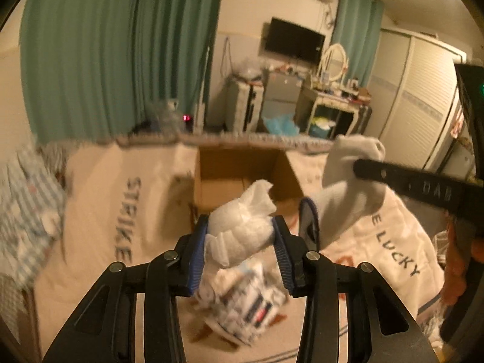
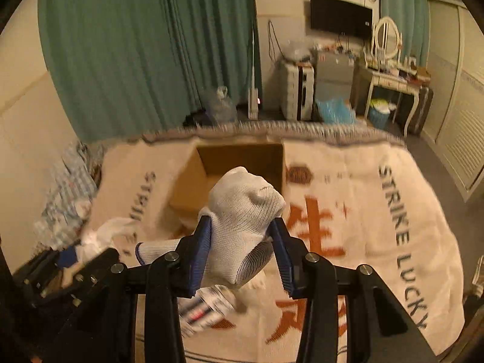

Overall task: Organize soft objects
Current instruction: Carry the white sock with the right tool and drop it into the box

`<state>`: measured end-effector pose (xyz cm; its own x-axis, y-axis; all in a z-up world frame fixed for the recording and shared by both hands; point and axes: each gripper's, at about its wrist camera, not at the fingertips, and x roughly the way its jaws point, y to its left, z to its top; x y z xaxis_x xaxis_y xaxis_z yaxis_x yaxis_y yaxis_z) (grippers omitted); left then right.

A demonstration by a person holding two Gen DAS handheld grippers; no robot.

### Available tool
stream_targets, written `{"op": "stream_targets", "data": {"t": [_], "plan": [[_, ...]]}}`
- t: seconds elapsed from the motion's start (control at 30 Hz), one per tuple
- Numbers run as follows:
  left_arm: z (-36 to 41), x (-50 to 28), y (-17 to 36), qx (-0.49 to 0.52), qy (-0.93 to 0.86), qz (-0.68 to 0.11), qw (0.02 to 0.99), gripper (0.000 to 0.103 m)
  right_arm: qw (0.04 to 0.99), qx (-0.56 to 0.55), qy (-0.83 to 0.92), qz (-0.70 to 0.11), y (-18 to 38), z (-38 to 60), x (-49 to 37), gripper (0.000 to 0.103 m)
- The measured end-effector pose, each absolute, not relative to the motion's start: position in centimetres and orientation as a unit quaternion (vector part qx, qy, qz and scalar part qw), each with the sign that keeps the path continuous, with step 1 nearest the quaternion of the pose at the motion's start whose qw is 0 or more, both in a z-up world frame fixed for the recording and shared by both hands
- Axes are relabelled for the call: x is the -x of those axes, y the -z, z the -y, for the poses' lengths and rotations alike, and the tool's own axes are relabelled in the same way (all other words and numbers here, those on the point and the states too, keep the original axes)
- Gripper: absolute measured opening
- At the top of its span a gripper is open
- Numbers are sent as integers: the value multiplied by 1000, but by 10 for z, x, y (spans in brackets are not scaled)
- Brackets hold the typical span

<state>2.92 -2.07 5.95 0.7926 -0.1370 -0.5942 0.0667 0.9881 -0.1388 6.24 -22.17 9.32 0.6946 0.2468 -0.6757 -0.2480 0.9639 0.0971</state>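
Observation:
My left gripper is shut on a crumpled white cloth bundle, held above the bed. In the right wrist view my right gripper is shut on a white knitted glove whose blue-trimmed cuff hangs to the left. An open cardboard box sits on the cream blanket just beyond both grippers. From the left wrist, that glove shows at the right, pinched by a black finger. The left gripper is a blur at the lower left of the right wrist view.
A patterned white and blue bundle lies on the blanket below the grippers. Striped bedding is heaped at the bed's left side. Past the bed's far edge are green curtains, a dressing table and wardrobe doors.

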Motion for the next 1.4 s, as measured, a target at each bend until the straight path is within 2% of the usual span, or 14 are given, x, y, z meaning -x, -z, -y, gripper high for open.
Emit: {"op": "stream_targets", "data": {"t": [0.2, 0.33, 0.47, 0.73, 0.87, 0.97, 1.0, 1.07, 1.1, 1.13, 1.27, 1.33, 1.4], "plan": [[17, -63, -101, -3, 49, -288, 956, 40, 929, 73, -138, -335, -175, 185, -95, 40], [5, -100, -100, 6, 45, -290, 956, 40, 931, 95, -155, -316, -183, 175, -119, 40], [2, -148, -74, 2, 35, -300, 953, 40, 929, 80, -167, -319, -146, 178, -169, 40], [8, -237, 10, 50, 59, -364, 928, 40, 913, 38, -156, -374, -29, 204, -276, 40], [20, -258, 39, 42, 65, -383, 920, 41, 908, 38, -170, -381, 1, 204, -294, 40], [21, -261, 46, 38, 64, -385, 920, 43, 912, 45, -174, -368, 6, 201, -296, 40], [21, -262, 48, 34, 60, -391, 918, 48, 914, 50, -175, -364, 6, 199, -293, 40], [16, -261, 48, 33, 57, -394, 917, 59, 916, 60, -172, -359, 3, 197, -290, 47], [14, -255, 44, 33, 56, -390, 918, 64, 917, 61, -170, -356, 1, 198, -288, 59], [12, -252, 40, 28, 54, -386, 920, 66, 919, 62, -168, -351, -2, 199, -283, 63], [9, -230, 15, 2, 46, -375, 926, 67, 926, 71, -161, -335, -28, 206, -251, 65], [6, -217, 1, -4, 45, -368, 929, 67, 930, 83, -156, -322, -47, 211, -228, 74], [5, -193, -22, -16, 51, -351, 935, 67, 936, 95, -155, -303, -65, 216, -200, 79]]}}
